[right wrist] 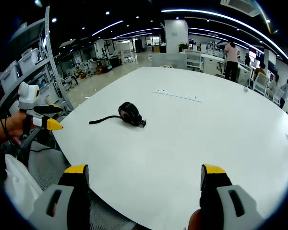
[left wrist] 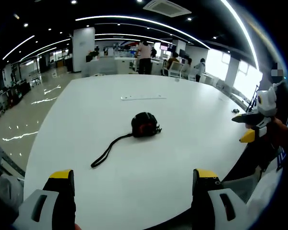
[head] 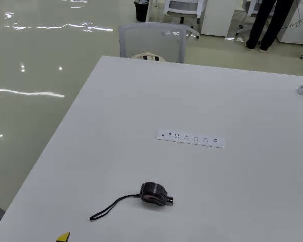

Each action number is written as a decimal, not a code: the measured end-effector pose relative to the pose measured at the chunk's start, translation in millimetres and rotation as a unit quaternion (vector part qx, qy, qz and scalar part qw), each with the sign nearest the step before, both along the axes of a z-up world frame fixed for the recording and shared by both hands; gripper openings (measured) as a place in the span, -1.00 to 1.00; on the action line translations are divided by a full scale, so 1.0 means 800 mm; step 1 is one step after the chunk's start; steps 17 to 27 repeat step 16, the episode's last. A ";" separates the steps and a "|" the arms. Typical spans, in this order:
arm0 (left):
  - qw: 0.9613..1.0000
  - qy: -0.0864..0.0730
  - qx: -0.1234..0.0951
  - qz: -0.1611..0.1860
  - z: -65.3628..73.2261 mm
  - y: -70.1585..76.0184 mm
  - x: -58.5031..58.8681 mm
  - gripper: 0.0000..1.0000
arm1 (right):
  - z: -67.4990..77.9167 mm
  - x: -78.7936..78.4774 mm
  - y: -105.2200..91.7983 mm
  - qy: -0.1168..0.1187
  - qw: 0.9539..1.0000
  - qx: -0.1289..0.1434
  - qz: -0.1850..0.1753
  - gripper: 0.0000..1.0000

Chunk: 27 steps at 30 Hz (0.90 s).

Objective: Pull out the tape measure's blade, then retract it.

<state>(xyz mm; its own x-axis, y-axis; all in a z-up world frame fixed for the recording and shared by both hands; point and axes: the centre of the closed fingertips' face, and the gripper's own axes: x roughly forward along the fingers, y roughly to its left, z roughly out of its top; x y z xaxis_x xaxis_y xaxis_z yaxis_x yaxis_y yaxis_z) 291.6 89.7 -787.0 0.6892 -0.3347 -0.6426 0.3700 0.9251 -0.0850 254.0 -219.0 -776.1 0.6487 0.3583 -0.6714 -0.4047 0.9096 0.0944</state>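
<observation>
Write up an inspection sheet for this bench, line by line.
Surface: white table, mostly bare.
Job's things: tape measure lies near the front edge with its blade in. Its strap trails off to the left.
Clutter: power strip at mid-table; a small grey object at the far right, too small to identify.
Grippers: left gripper and right gripper are both open, held near the table edge, clear of the tape measure.
Cables: nothing seen on the table.
Surroundings: grey chair at the far end, glossy floor, a person standing beyond.
</observation>
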 end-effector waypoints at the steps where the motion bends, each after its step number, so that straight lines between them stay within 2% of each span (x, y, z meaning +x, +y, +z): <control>1: 1.000 0.000 0.001 0.000 0.000 0.000 0.000 1.00 | 0.000 0.000 0.000 0.000 1.000 0.001 0.000 0.99; 27: 1.000 0.001 0.000 0.001 0.001 0.001 0.001 1.00 | 0.001 -0.001 -0.001 0.000 1.000 -0.005 0.002 0.98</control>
